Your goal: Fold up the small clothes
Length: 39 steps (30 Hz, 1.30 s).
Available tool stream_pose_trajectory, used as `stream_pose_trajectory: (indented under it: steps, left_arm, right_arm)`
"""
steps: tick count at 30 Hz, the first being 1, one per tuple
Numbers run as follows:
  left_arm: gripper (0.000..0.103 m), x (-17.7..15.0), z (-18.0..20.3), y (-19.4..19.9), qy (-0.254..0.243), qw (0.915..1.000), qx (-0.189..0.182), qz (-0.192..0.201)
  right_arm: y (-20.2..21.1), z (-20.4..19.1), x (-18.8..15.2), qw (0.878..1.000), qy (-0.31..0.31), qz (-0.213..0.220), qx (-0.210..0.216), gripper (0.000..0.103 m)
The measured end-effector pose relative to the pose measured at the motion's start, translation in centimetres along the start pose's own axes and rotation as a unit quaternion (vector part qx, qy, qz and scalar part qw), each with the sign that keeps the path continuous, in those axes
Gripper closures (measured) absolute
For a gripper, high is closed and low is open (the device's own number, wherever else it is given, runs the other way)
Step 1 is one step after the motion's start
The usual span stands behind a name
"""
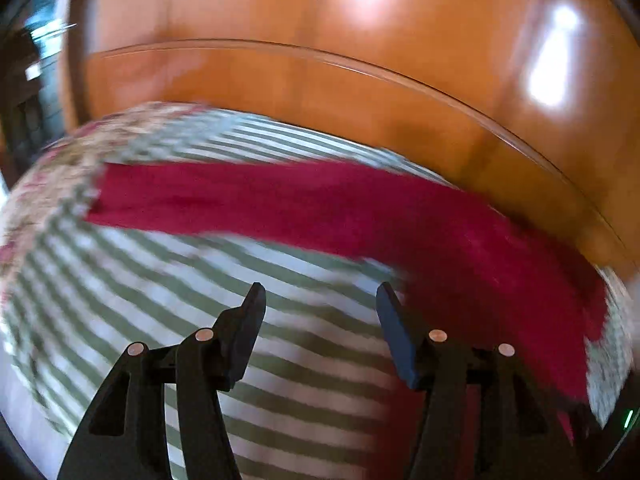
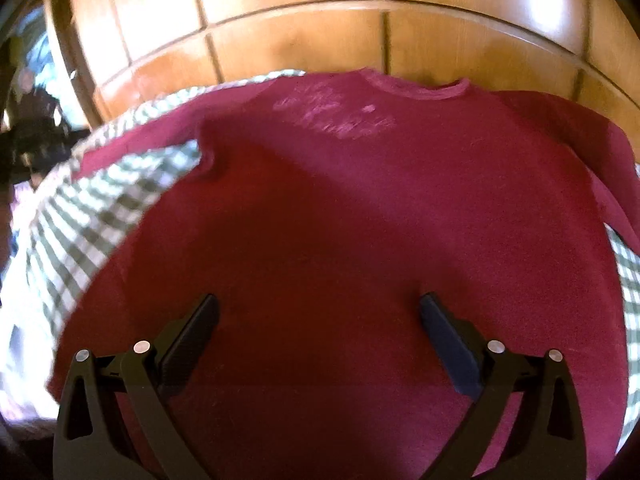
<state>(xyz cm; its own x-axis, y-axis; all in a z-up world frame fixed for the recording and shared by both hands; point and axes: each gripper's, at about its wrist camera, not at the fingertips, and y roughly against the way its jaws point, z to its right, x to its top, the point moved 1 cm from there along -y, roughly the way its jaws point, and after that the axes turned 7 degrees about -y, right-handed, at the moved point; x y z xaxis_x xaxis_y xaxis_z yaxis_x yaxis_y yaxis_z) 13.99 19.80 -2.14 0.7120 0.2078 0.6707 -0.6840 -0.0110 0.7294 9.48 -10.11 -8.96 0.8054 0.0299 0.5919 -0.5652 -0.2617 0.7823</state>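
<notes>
- Between the right gripper point(image 2: 319, 306) fingers, spread wide and holding nothing: the torso of the red shirt point(image 2: 340, 220), directly below, collar at the far edge toward the wooden headboard point(image 2: 280, 32).
- Left gripper point(image 1: 320, 294) fingers also apart and empty, over the striped bedspread point(image 1: 160, 280); shirt lies ahead and to their right.
- Long sleeve point(image 1: 240, 196) runs crosswise, left of the body.
- Likely next: left grabs sleeve, it's nearer; right sits over body.
</notes>
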Motion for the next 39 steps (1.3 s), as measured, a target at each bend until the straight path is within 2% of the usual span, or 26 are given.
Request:
stream_pose_trajectory:
  steps: [2,3,7,9,12,13,15,19,24,28,31,32,33,34,36,37,39]
  left_arm:
    - [0.046,-1.3,4.0,0.1,-0.032,0.9990,-0.032,-0.004]
    - [0.045,-1.9,6.2,0.1,-0.058,0.9972,-0.047,-0.004]
    - [0.045,-3.9,10.9,-1.0,-0.118,0.9904,-0.069,-0.024]
    - [0.045,-4.9,12.2,-1.8,-0.134,0.9881,-0.063,-0.039]
    - [0.045,-5.9,12.8,-3.1,-0.145,0.9851,-0.060,-0.072]
    - [0.045,-6.3,13.0,-3.5,-0.146,0.9845,-0.054,-0.082]
    - [0.041,-6.9,13.0,-3.9,-0.144,0.9843,-0.048,-0.090]
    - [0.034,-7.3,13.0,-4.1,-0.151,0.9837,-0.035,-0.091]
    - [0.030,-7.7,13.6,-4.4,-0.154,0.9830,-0.023,-0.097]
    - [0.026,-7.5,13.7,-5.1,-0.160,0.9813,-0.014,-0.106]
    - [0.024,-7.2,13.7,-5.5,-0.158,0.9808,-0.011,-0.113]
    - [0.023,-7.1,13.6,-5.6,-0.158,0.9807,-0.011,-0.115]
    - [0.023,-7.1,13.6,-5.6,-0.157,0.9807,-0.010,-0.116]
    - [0.023,-7.1,13.6,-5.7,-0.157,0.9806,-0.009,-0.117]
    - [0.023,-7.2,13.5,-5.6,-0.156,0.9808,-0.009,-0.117]
    - [0.023,-7.1,13.6,-5.6,-0.156,0.9809,-0.010,-0.117]
    - [0.023,-7.0,13.6,-5.7,-0.155,0.9809,-0.010,-0.116]
  right_arm:
    - [2.1,1.8,0.6,0.999,-0.039,0.026,0.001,0.006]
    - [2.9,2.8,0.8,0.998,-0.054,0.035,-0.002,0.010]
    - [6.7,9.7,1.0,0.987,-0.139,0.067,-0.034,0.021]
    - [8.1,13.9,0.5,0.977,-0.191,0.077,-0.054,0.024]
    - [10.1,21.4,-0.9,0.950,-0.285,0.093,-0.090,0.033]
    - [10.6,24.3,-1.4,0.937,-0.322,0.097,-0.100,0.036]
    - [11.0,29.0,-1.9,0.915,-0.372,0.103,-0.115,0.037]
    - [10.0,35.3,-1.0,0.892,-0.419,0.101,-0.133,0.048]
    - [7.7,42.4,2.4,0.862,-0.473,0.116,-0.139,0.048]
    - [5.7,45.9,5.4,0.853,-0.486,0.116,-0.149,0.048]
    - [4.6,47.6,7.6,0.855,-0.482,0.114,-0.156,0.051]
    - [4.3,47.9,8.2,0.857,-0.477,0.110,-0.161,0.059]
    - [4.0,48.2,9.0,0.866,-0.461,0.098,-0.168,0.080]
    - [3.9,48.2,9.6,0.872,-0.448,0.089,-0.177,0.096]
    - [4.9,48.2,10.5,0.879,-0.423,0.092,-0.199,0.097]
    - [6.1,48.2,10.7,0.879,-0.412,0.108,-0.214,0.097]
    - [8.1,49.0,10.4,0.869,-0.411,0.128,-0.244,0.098]
